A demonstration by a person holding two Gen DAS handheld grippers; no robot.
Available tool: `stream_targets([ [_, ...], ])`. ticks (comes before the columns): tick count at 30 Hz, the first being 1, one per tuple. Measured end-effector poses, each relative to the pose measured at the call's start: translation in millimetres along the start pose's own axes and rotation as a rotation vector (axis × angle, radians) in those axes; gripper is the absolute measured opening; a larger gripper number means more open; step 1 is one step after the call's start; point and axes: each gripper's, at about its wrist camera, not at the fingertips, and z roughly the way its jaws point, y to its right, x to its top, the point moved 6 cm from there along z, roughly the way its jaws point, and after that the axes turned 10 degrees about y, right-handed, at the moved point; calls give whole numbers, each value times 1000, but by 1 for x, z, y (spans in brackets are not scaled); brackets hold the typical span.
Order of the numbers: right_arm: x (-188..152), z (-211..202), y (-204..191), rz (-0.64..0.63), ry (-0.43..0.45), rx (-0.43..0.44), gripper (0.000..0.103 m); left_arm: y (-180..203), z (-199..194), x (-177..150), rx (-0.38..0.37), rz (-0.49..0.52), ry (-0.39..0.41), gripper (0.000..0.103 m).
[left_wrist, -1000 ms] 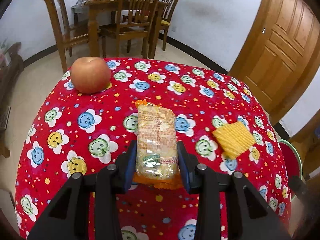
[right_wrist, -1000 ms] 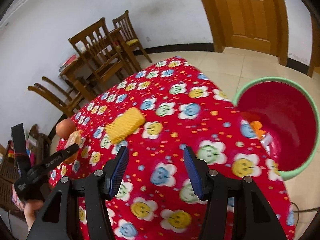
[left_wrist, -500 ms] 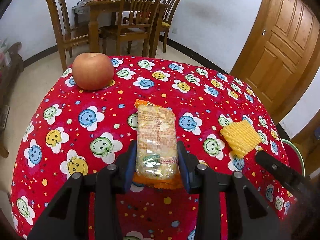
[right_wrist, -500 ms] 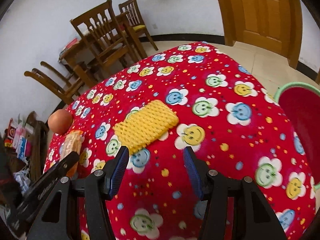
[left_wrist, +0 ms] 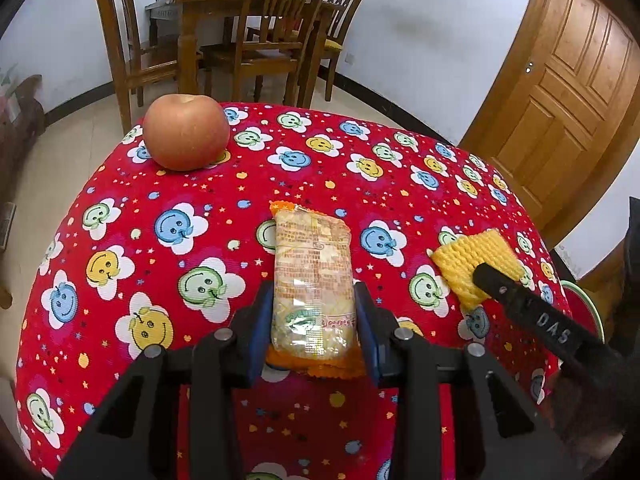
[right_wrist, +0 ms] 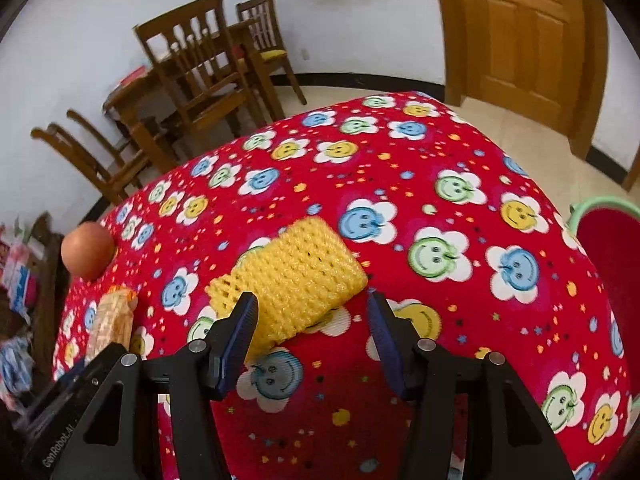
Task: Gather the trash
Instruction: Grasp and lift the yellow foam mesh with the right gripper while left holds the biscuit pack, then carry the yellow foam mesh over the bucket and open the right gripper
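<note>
My left gripper (left_wrist: 314,316) is shut on the near end of a clear snack packet with orange ends (left_wrist: 313,276), which lies lengthwise on the red smiley-flower tablecloth (left_wrist: 160,240). A yellow foam fruit net (right_wrist: 290,276) lies flat on the cloth. My right gripper (right_wrist: 312,312) stands open just in front of the net, its near edge reaching between the blue pads; they do not press it. In the left wrist view the net (left_wrist: 472,262) sits at the right, with a right gripper finger (left_wrist: 516,300) over its near corner. The packet (right_wrist: 112,320) shows at the right view's left edge.
An apple (left_wrist: 186,136) rests at the table's far left. A red bin with a green rim (right_wrist: 612,248) stands off the table's right side. Wooden chairs and a dining table (left_wrist: 256,44) stand behind, a wooden door (left_wrist: 568,92) at right.
The right gripper has swung left and down, from near the bin to the yellow net, and now shows in the left wrist view. The left gripper keeps its hold and place.
</note>
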Motion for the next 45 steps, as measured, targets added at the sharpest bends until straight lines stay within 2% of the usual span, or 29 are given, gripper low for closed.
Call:
stream_targets([
  [3, -2, 1, -4, -52, 11, -18, 57, -1, 1, 0, 0, -1, 0, 39],
  [11, -7, -3, -20, -114, 25, 35, 17, -3, 3, 0, 2, -3, -2, 39],
  [13, -7, -4, -24, -129, 29, 46, 13, -3, 3, 0, 0, -5, -2, 39],
  [22, -6, -17, -15, -71, 33, 83, 11, -3, 4, -2, -5, -3, 4, 39],
  [34, -4, -65, 13, -6, 89, 102, 11, 1, 1, -2, -12, -7, 14, 39],
  [45, 0, -109, 69, 59, 159, 38, 11, 8, 1, -2, -11, 0, 17, 39],
])
